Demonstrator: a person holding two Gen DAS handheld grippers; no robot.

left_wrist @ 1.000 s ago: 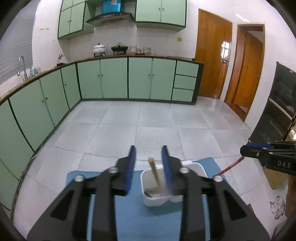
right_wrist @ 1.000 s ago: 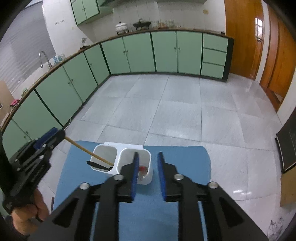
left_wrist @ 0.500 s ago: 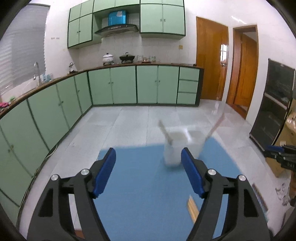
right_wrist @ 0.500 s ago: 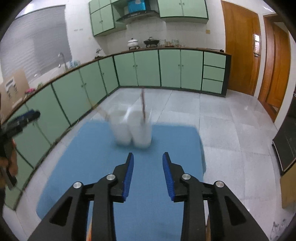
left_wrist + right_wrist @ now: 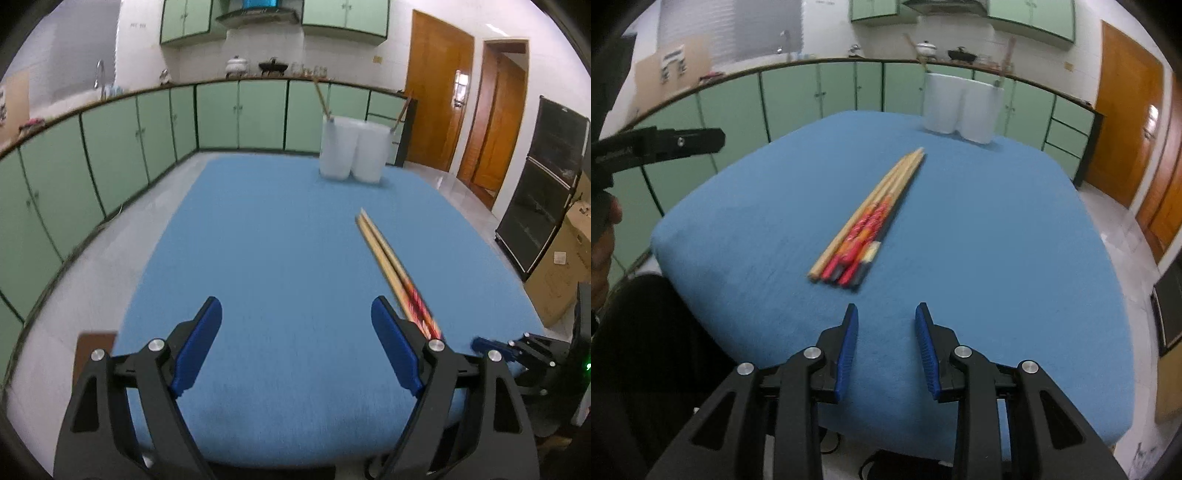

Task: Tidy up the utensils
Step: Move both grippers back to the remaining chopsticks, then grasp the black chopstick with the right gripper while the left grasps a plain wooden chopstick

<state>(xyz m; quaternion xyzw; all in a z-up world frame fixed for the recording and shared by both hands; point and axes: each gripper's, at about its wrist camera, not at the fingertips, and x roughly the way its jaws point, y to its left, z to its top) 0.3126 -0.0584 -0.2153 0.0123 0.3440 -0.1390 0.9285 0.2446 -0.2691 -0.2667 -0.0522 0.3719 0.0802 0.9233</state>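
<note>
Both grippers pulled back from white holder (image 5: pixel 958 110), now low over blue cloth (image 5: pixel 277 240). Left gripper (image 5: pixel 296 345) jaws just opened wide, empty; right gripper (image 5: pixel 885 350) narrower, empty. Chopsticks (image 5: pixel 871 218) lie bundled mid-cloth, just ahead of right gripper.

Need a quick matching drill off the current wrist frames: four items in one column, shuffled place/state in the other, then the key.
Column 1
1. chopsticks
2. white holder
3. left gripper
4. right gripper

Column 2
A. standing at the far edge of the blue cloth, a stick leaning out of each compartment
B. jaws wide apart, empty
C. lying bundled flat on the cloth, red ends nearer the cameras
D. jaws narrowly apart, empty, just short of the bundle

Pairs: 1-C, 2-A, 3-B, 4-D
</note>
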